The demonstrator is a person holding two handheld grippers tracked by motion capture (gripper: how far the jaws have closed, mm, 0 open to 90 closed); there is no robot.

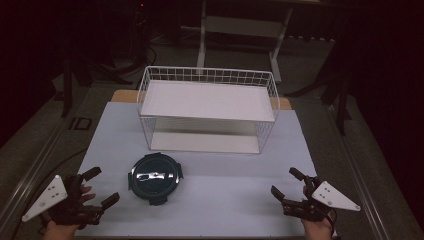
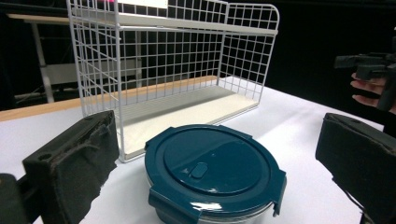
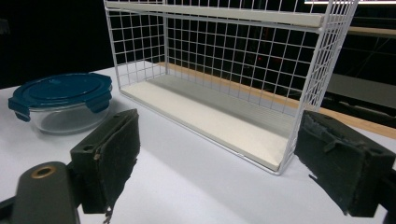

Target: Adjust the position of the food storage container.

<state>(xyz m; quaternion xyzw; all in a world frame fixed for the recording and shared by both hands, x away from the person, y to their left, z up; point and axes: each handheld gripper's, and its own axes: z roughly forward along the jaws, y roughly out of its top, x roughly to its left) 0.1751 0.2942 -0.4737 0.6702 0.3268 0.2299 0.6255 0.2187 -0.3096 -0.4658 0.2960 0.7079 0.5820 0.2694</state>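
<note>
Approaching the lidded container [image 1: 154, 176] just ahead of my left gripper [image 1: 96, 186], jaws spread wide, I am lining up a grasp; my right gripper [image 1: 288, 185], also spread, is idling well aside. Next likely: closing around its rim.

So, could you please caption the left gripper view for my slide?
Open left claw faces a teal-lidded glass container before a white wire rack.

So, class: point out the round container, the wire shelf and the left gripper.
Round container [image 1: 153, 177], high view, centre of its dark lid.
Wire shelf [image 1: 207, 100], high view, upper white board.
Left gripper [image 1: 98, 187], high view, midway between its fingertips.
</note>
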